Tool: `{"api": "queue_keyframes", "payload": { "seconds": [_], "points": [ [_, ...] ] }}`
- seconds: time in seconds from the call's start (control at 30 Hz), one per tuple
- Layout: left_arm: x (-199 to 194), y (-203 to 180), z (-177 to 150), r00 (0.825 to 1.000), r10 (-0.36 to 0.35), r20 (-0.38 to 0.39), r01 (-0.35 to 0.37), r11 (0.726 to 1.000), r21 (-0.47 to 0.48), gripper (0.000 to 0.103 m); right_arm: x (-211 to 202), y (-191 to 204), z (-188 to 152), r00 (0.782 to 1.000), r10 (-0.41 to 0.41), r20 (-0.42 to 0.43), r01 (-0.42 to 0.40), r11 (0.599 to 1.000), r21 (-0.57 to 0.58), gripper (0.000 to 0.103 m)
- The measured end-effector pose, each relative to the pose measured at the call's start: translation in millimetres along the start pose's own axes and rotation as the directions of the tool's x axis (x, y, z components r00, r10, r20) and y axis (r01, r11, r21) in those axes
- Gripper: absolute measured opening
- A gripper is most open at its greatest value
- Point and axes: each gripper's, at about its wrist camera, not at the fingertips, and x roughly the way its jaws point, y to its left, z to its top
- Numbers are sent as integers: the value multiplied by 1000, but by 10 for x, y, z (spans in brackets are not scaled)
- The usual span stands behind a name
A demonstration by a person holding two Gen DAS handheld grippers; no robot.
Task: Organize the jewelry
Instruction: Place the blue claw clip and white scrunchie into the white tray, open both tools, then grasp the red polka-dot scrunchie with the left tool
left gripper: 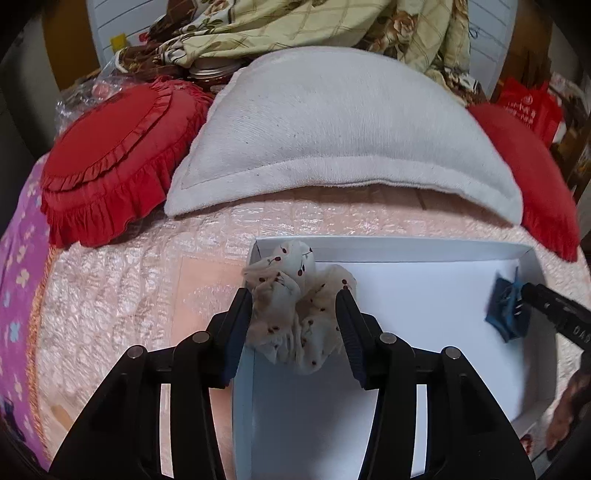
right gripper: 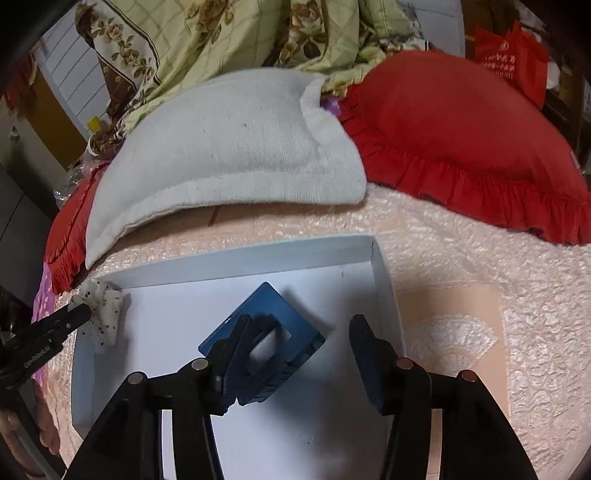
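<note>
A shallow white box (left gripper: 388, 246) lies on the pink bedspread; it also shows in the right wrist view (right gripper: 240, 260). My left gripper (left gripper: 295, 306) is shut on a cream scrunchie with red cherry print (left gripper: 291, 295), held over the box's left rim; the scrunchie also shows in the right wrist view (right gripper: 105, 314). My right gripper (right gripper: 299, 332) is open above the box floor. A blue square hair clip (right gripper: 266, 332) rests against its left finger, inside the box; it also shows in the left wrist view (left gripper: 506, 306).
A white pillow (left gripper: 332, 129) lies behind the box, with red frilled cushions on each side (left gripper: 110, 162) (right gripper: 461, 140). A floral quilt (left gripper: 295, 26) is piled at the back. A red bag (right gripper: 513, 55) stands far right.
</note>
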Motion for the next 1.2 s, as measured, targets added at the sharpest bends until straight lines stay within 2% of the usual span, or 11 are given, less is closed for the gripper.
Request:
{"api": "queue_keyframes", "payload": {
  "seconds": [0.17,0.37,0.53,0.67,0.83,0.93,1.07,1.2],
  "points": [
    [-297,15,-75,999,-21,29,22,1000,-18,46,-273,125,-57,998,-45,48,48,997,-58,52],
    [-850,-3,-317,995,24,99,-25,1000,6,47,-763,272,-286,993,-59,100,70,992,-109,52],
    [-1326,2,-717,990,57,129,-59,998,11,47,-1181,375,-634,990,-60,130,79,986,-147,53],
    [-1572,13,-1087,993,36,116,-38,999,13,47,-1426,444,-932,988,-48,147,74,982,-177,59],
    [-1727,66,-1483,993,54,106,-57,998,29,47,-1644,366,-1342,986,-46,159,78,977,-199,61],
    [-1722,222,-1686,996,43,74,-42,999,-6,47,-1666,165,-1586,989,-52,136,76,981,-179,61],
    [-1572,467,-1893,1000,-10,4,11,995,-95,47,-1571,-161,-1821,995,-52,83,62,991,-122,61],
    [-1461,486,-2026,998,-66,-18,63,992,-113,47,-1485,-468,-1972,998,-26,53,29,999,-45,61]
  ]
}}
